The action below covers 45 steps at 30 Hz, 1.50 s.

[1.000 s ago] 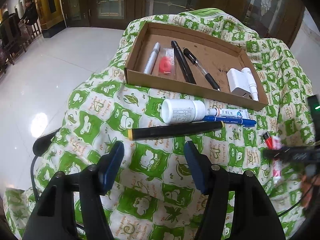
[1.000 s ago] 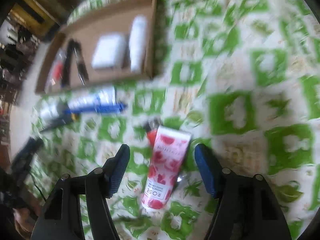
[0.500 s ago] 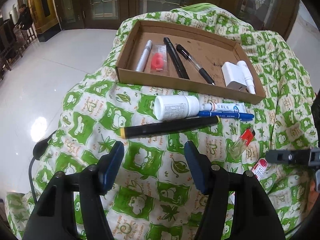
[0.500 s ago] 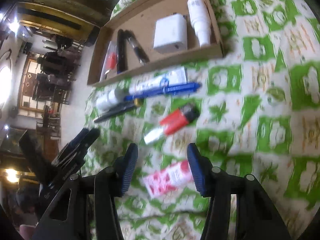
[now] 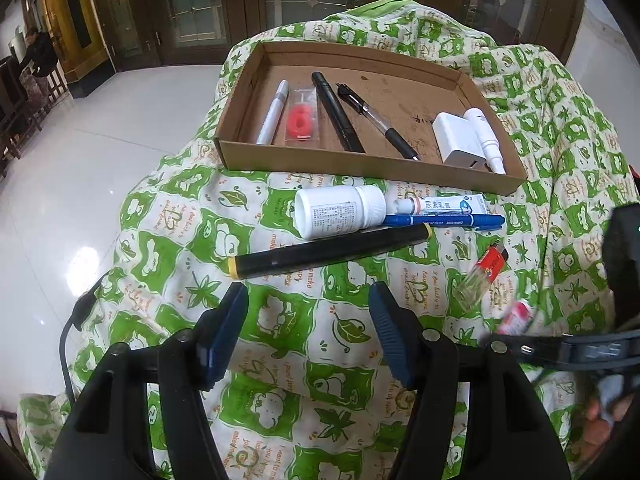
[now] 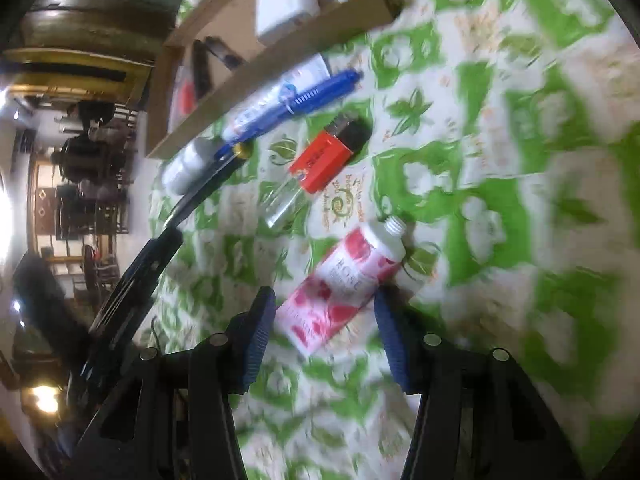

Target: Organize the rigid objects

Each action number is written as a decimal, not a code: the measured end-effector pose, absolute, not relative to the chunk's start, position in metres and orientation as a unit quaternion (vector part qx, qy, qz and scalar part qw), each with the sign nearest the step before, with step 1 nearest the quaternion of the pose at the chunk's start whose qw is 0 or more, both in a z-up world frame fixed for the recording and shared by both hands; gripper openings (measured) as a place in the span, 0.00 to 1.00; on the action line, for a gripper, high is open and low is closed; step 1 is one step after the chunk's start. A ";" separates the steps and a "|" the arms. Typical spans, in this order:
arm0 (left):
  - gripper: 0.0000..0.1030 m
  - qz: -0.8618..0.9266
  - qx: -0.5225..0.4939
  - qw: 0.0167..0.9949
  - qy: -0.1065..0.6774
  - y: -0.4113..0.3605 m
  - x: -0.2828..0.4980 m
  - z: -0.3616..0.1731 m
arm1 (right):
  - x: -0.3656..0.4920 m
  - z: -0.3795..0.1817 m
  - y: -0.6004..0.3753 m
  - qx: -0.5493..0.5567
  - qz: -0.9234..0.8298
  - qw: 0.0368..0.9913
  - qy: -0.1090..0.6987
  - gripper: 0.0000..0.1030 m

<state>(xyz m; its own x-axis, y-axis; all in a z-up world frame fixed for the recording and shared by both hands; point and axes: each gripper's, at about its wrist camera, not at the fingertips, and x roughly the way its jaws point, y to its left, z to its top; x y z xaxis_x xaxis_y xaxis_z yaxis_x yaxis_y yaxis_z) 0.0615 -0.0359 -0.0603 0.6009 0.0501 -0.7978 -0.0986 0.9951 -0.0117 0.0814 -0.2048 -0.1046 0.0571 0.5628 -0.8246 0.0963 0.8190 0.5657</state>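
A cardboard tray [image 5: 360, 166] holds pens, a red item, a white charger [image 5: 456, 144] and a small white bottle. In front of it on the green patterned cloth lie a white pill bottle [image 5: 340, 216], a small tube, a blue pen [image 5: 444, 221], a long black marker [image 5: 328, 252] and a red lighter [image 5: 482, 276]. My left gripper [image 5: 308, 328] is open, just short of the marker. My right gripper [image 6: 322, 332] is open, its jaws on either side of the rear end of a pink rose tube [image 6: 344, 288], not closed on it. The lighter [image 6: 320, 160] lies beyond the tube.
The cloth-covered surface drops off on the left to a shiny white floor [image 5: 80, 160]. A black cable [image 5: 76, 320] hangs at the left edge. The right gripper's body [image 5: 580, 348] shows at the lower right of the left wrist view. Dark wooden doors stand behind.
The right gripper has swung and moved in over the pink tube, which now sits between its jaws. The left gripper has barely moved.
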 end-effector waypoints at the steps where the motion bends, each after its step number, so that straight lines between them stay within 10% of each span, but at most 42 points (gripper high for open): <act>1: 0.60 0.041 -0.024 0.895 0.444 -0.038 0.061 -0.060 | 0.084 -0.105 -0.202 0.239 0.169 0.689 0.663 0.43; 7: 0.60 0.025 -0.017 0.891 0.453 -0.044 0.064 -0.061 | 0.094 -0.076 -0.211 0.170 0.147 0.758 0.613 0.13; 17: 0.56 -0.090 0.063 0.870 0.481 -0.120 0.095 -0.068 | 0.114 -0.057 -0.258 0.199 0.099 0.783 0.581 0.13; 26: 0.30 -0.143 0.134 0.826 0.529 -0.172 0.126 -0.089 | 0.113 -0.063 -0.255 0.204 0.104 0.774 0.590 0.13; 45: 0.20 -0.102 -0.048 0.833 0.542 -0.047 0.053 -0.085 | 0.094 -0.081 -0.189 0.182 0.218 0.726 0.626 0.13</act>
<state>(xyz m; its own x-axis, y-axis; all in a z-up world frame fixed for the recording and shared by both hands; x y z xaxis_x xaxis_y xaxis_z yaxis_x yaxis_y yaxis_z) 0.0533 -0.0469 -0.0849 0.3925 -0.2220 -0.8926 0.1175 0.9746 -0.1907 0.0944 -0.1891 -0.0812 0.1209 0.5446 -0.8299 -0.0880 0.8387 0.5375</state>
